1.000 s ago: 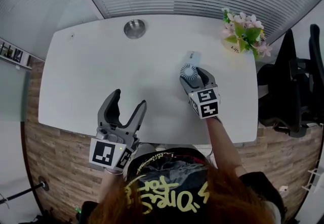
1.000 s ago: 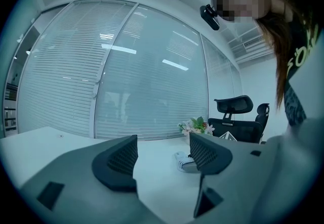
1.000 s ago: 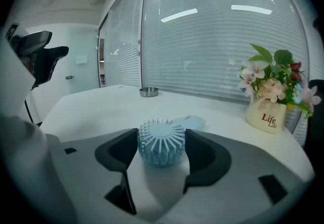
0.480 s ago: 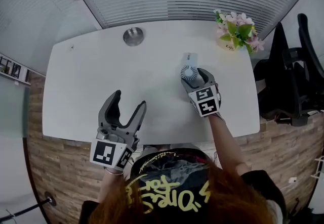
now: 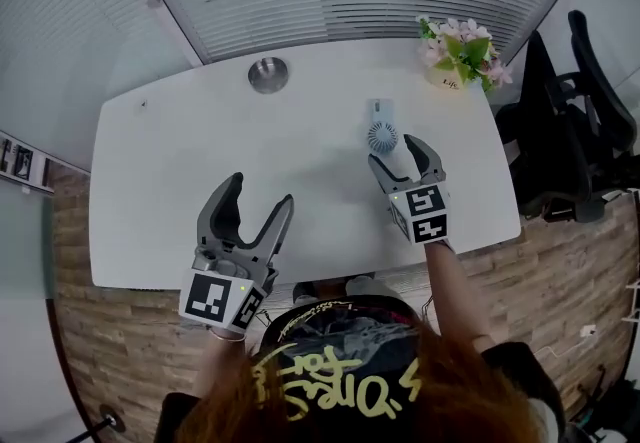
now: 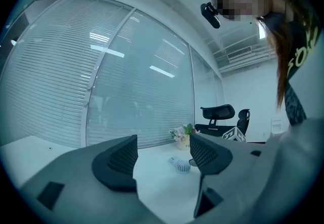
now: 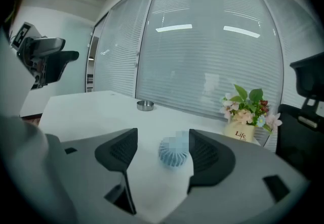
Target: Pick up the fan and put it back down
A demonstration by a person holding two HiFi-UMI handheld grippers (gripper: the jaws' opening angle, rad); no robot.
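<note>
Hovering right gripper (image 5: pixel 391 150) (fingers apart; tilted down) just beside fan (image 5: pixel 381 136)

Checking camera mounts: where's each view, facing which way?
Head view: on the person's head, facing steeply down at the white table; hair, shirt, left tool, right tool show.
Left gripper view: on left tool, facing level toward fan, flower pot; own open jaws, person's torso.
Right gripper view: on right tool, tilted down at fan; own open jaws.
Shared: fan, flower pot in all three.

White table (image 5: pixel 200 161) bears the fan (image 5: pixel 381 134), a flower pot (image 5: pixel 452 79), perhaps an ashtray (image 5: pixel 268 74).
</note>
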